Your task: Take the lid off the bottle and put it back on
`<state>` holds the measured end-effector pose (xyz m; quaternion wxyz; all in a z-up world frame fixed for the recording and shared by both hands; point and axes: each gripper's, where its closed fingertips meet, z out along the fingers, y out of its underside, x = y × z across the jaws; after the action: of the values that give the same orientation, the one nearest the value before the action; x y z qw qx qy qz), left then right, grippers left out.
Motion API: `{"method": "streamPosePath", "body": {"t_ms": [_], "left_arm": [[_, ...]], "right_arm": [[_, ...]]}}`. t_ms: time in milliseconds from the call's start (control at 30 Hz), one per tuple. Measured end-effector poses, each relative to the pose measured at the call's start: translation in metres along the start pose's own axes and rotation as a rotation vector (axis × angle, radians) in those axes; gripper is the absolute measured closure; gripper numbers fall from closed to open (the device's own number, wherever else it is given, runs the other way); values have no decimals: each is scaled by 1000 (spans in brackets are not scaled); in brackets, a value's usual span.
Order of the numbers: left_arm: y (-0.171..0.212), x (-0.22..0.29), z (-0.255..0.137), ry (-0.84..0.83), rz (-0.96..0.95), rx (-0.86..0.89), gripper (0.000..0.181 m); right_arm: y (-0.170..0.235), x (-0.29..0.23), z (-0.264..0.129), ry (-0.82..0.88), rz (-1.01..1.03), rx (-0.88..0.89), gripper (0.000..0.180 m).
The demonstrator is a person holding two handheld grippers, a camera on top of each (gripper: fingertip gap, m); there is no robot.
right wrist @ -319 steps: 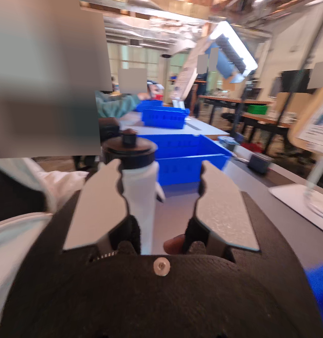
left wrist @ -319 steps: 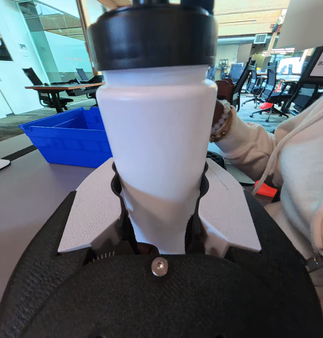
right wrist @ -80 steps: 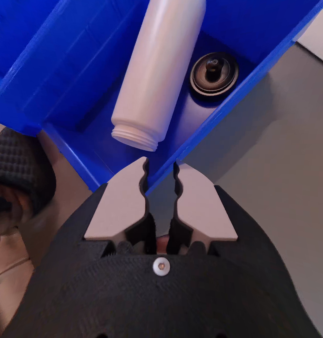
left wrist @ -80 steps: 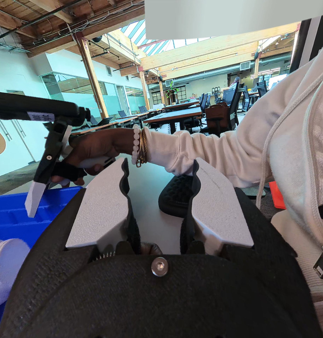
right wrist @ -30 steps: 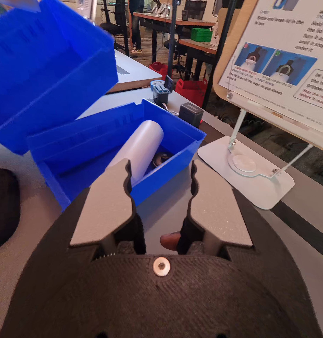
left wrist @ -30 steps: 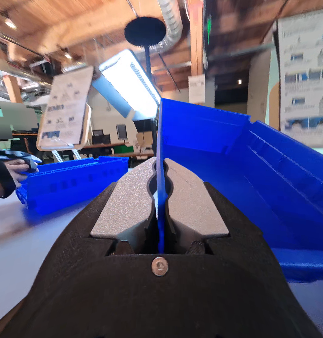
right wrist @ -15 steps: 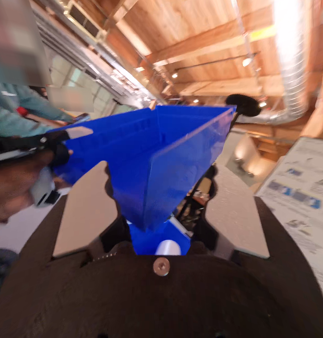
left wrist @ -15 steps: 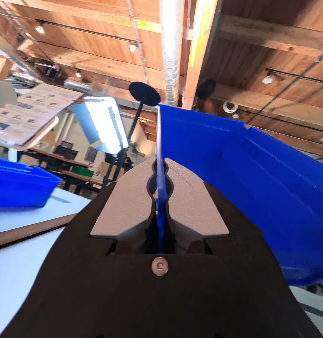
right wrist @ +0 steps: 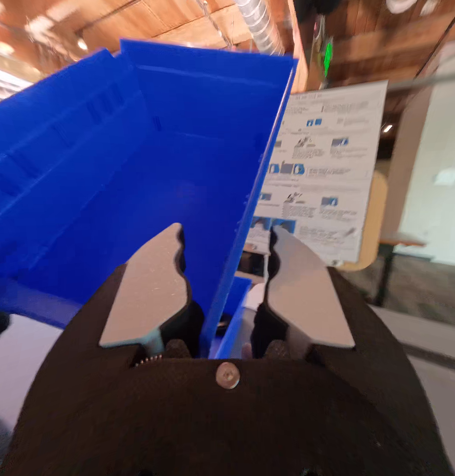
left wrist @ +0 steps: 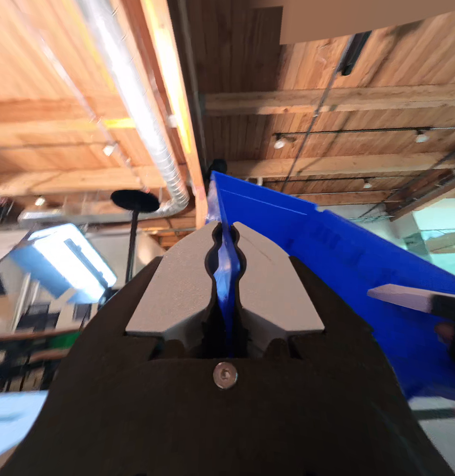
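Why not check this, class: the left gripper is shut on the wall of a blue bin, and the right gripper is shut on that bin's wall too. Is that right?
One part is wrong. The left gripper is indeed shut on the blue bin. The right gripper is open: in the right wrist view its fingers stand apart on either side of the bin's wall without closing on it.
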<state>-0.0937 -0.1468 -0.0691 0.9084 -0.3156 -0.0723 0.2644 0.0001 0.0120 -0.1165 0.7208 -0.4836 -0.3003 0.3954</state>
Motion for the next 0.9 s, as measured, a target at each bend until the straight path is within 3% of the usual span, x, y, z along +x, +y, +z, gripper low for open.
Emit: {"method": "streamPosePath", "body": {"t_ms": [33,100,200,300,367,467,667,800,900], "left_arm": [[-6,14,-3,50,31,38,171],[-15,47,-13,165,46,93,161],[-24,88,-30,406,-72,150,140],[-43,95,-47,548,-221,249,130],[-36,84,-49,559,-236,214,130],[11,67,-51,594,-124,-3,130],[129,66,-108,947,1,-662,122],[181,68,-128,1059,186,-907,122],[209,77,-146,1156,238,-1100,124]], "right_arm": [[7,1,0,-36,66,-31,147],[12,28,0,71,111,-18,172],[2,58,-9,8,216,79,175],[-13,97,-34,130,134,154,175],[-21,131,-56,228,84,151,175],[-16,181,-91,337,69,67,175],[36,250,-162,515,87,-224,176],[82,270,-189,540,198,-385,176],[111,278,-198,552,143,-500,176]]}}
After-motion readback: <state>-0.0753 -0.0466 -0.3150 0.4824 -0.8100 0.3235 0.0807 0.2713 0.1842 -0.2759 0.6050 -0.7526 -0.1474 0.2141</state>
